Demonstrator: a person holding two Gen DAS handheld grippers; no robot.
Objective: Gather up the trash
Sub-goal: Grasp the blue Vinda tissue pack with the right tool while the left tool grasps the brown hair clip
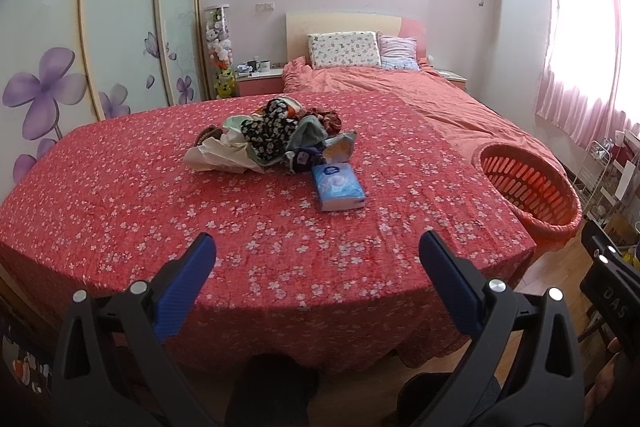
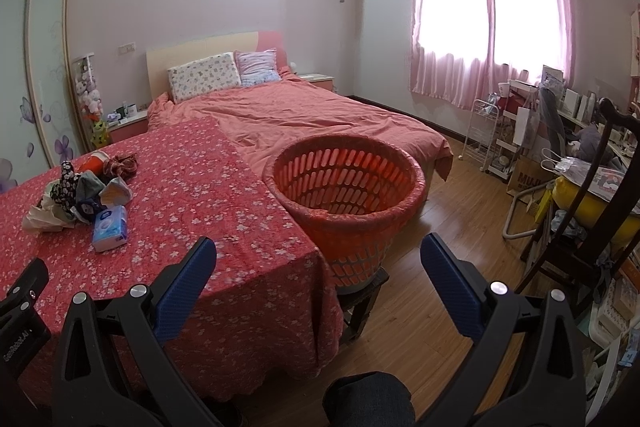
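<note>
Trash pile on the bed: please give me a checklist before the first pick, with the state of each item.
1. Left gripper open, holding nothing: ok.
2. Right gripper open, holding nothing: ok.
3. Trash pile in view, nothing in front of it: ok.
4. Tissue pack lies at the pile's near edge, not under it: ok.
5. Basket upright, mouth open: ok.
6. Basket firmly seated on its stand: cannot tell.

Black gripper (image 1: 316,263), blue pads (image 1: 186,287)
</note>
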